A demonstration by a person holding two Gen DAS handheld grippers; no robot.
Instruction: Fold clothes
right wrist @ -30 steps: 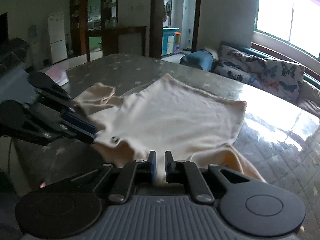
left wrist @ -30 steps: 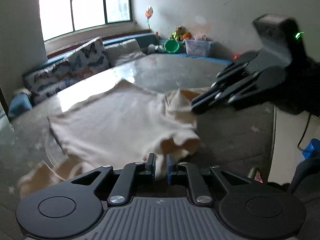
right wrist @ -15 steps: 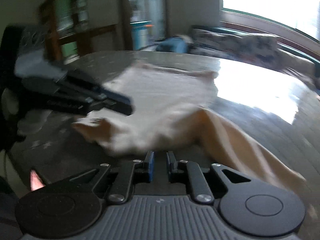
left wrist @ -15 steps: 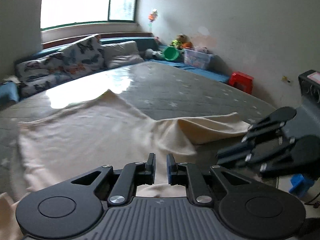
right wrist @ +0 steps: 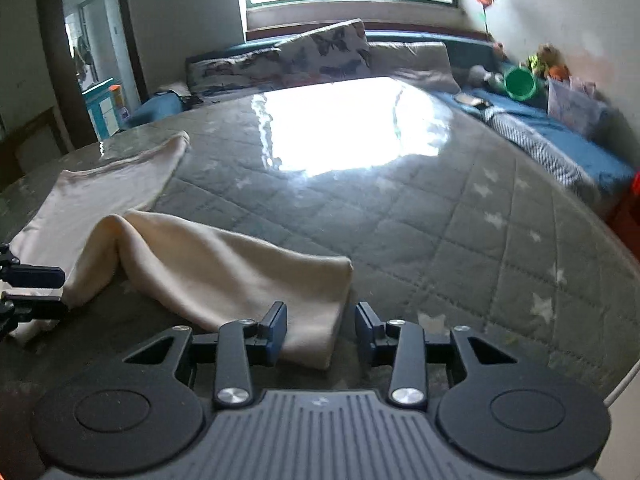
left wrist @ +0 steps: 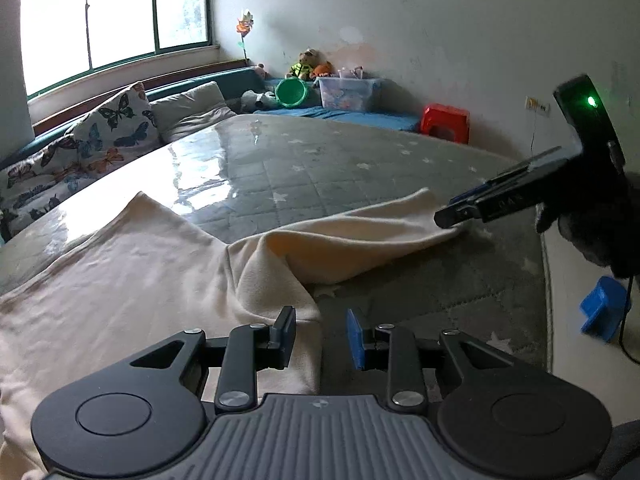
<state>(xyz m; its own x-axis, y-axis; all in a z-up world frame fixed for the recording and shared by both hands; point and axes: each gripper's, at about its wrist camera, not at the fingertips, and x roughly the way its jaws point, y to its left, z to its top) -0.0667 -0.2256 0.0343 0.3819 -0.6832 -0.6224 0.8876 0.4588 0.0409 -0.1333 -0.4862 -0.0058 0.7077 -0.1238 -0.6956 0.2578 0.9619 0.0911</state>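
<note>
A cream garment (left wrist: 120,272) lies spread on the grey quilted mattress (left wrist: 360,176), one sleeve (left wrist: 360,236) stretched out to the right. My left gripper (left wrist: 320,332) is open, its jaws either side of the garment's near edge. My right gripper (right wrist: 320,328) is open too, with the sleeve end (right wrist: 312,300) lying between its jaws on the mattress (right wrist: 440,220). The right gripper shows in the left wrist view (left wrist: 452,216) at the sleeve tip. The left gripper shows at the left edge of the right wrist view (right wrist: 28,292).
Butterfly-print pillows (left wrist: 100,136) and a bench line the far side under the window. Toys, a green bowl (left wrist: 291,92), a clear bin (left wrist: 348,92) and a red stool (left wrist: 444,122) stand along the wall. A blue object (left wrist: 604,312) lies off the mattress's right edge.
Both grippers were shut on the garment and pulled it out; the sleeve now lies stretched to the right. Both grippers have opened and let go of the cloth.
</note>
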